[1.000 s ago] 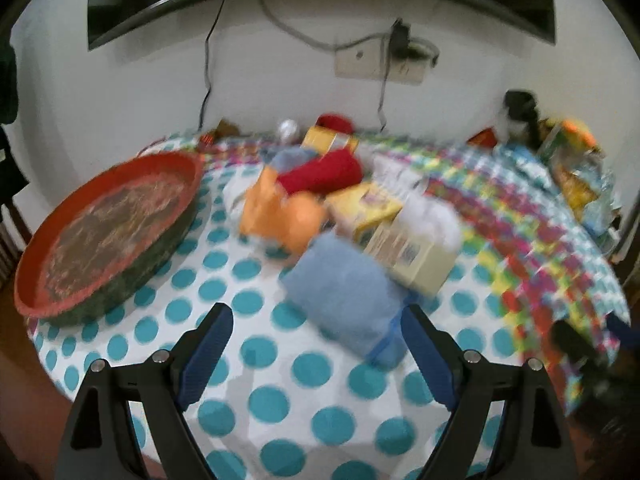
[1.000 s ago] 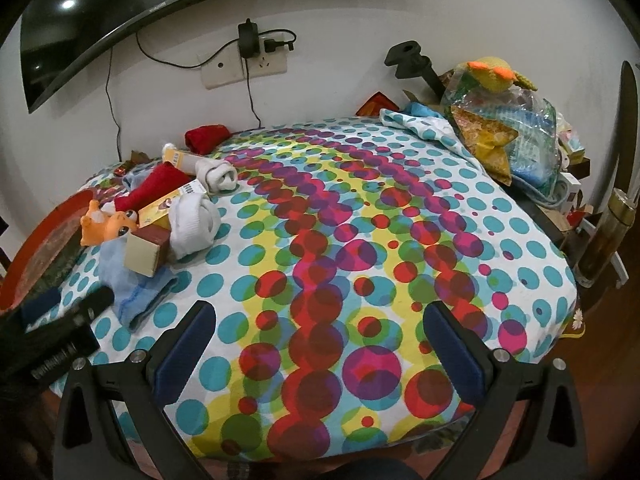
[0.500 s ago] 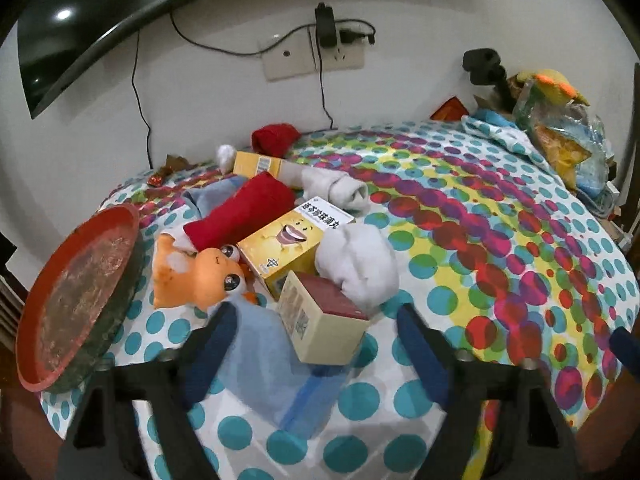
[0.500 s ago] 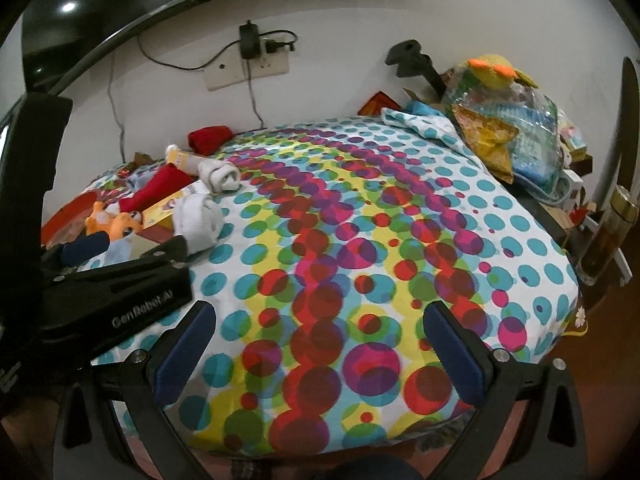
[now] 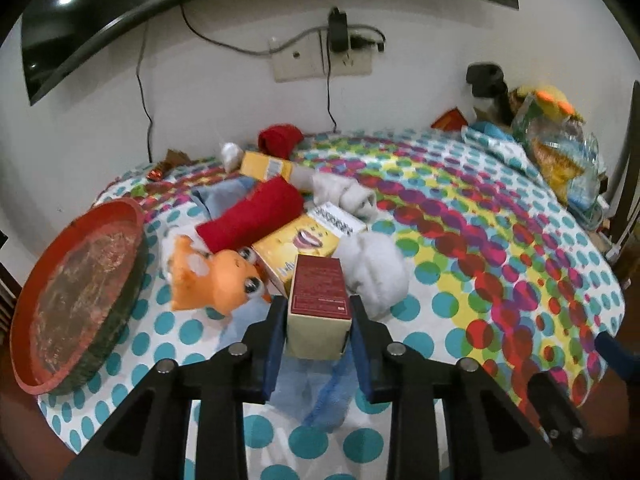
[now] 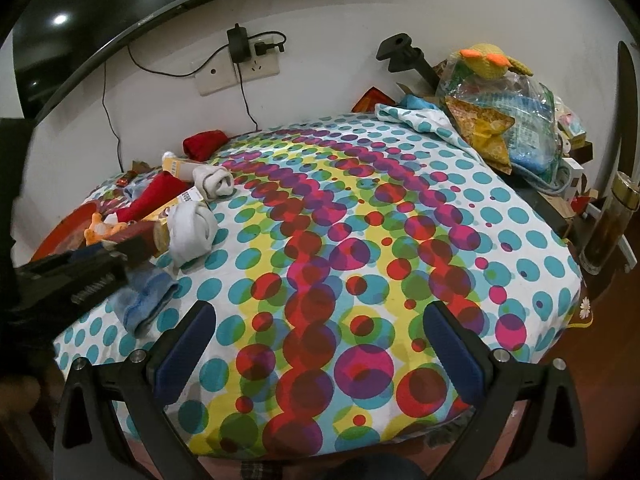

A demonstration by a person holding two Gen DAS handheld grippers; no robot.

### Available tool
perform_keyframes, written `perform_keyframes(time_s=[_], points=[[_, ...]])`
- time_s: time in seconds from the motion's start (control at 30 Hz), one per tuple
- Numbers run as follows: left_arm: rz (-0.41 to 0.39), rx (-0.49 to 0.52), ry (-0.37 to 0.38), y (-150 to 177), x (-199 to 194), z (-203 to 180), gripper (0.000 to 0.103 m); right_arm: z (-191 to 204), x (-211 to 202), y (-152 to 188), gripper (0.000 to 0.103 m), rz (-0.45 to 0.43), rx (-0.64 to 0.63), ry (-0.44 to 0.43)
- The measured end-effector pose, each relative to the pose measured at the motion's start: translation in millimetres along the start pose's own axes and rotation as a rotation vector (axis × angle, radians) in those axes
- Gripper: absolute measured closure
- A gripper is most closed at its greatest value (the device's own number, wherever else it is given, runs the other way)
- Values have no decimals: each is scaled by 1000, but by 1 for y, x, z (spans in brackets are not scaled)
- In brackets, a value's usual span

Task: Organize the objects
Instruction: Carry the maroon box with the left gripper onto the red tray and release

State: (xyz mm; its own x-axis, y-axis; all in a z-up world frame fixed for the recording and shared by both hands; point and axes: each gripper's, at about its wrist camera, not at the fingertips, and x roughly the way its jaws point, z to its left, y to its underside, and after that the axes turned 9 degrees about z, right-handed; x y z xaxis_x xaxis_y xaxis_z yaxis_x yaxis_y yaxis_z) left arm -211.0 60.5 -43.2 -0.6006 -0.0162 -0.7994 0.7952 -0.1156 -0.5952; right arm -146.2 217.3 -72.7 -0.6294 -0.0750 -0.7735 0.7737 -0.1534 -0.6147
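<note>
You are barely starting: the round woven tray (image 5: 76, 300) at the left, red-rimmed and rough inside, is sitting empty. Beside it the pile is waiting: a glossy orange toy (image 5: 218, 280), a soft red roll (image 5: 256, 216), fluffy white socks (image 5: 378, 272). Your left gripper (image 5: 319, 320) is closing, pads touching the small stiff cardboard box (image 5: 319, 304). Your right gripper (image 6: 320, 348) is hanging wide open, empty, over the dotted tablecloth (image 6: 360, 240).

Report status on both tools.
Left tool closing on red-topped box. Right tool open, empty. Orange toy, white sock crowd the box.
</note>
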Motion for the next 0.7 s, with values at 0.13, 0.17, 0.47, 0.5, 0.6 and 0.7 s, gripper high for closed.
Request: perform_keyframes(time_s=[0.13,0.17,0.47,0.5,0.6,0.7], points=[[-41,0,-31,-2,-16,5,73,1,-1,0,0,-3,-1,3],[-45,-2,-35,-3,-18,7,73,1,-1,0,0,-3,-2,4],[-77,-95,-121,-11,-42,62,73,15,-4,4,0,-5,-54,15],[-82,-109,-136,-12,-44,72,73,17,-4,5,0,-6,-60,16],[-91,-132,-179,-13,-50,99,73,23,-3,8,0,-3,-82,17],[-94,-169,-225,-13,-54,130,73,29,-1,11,0,5,-100,22]])
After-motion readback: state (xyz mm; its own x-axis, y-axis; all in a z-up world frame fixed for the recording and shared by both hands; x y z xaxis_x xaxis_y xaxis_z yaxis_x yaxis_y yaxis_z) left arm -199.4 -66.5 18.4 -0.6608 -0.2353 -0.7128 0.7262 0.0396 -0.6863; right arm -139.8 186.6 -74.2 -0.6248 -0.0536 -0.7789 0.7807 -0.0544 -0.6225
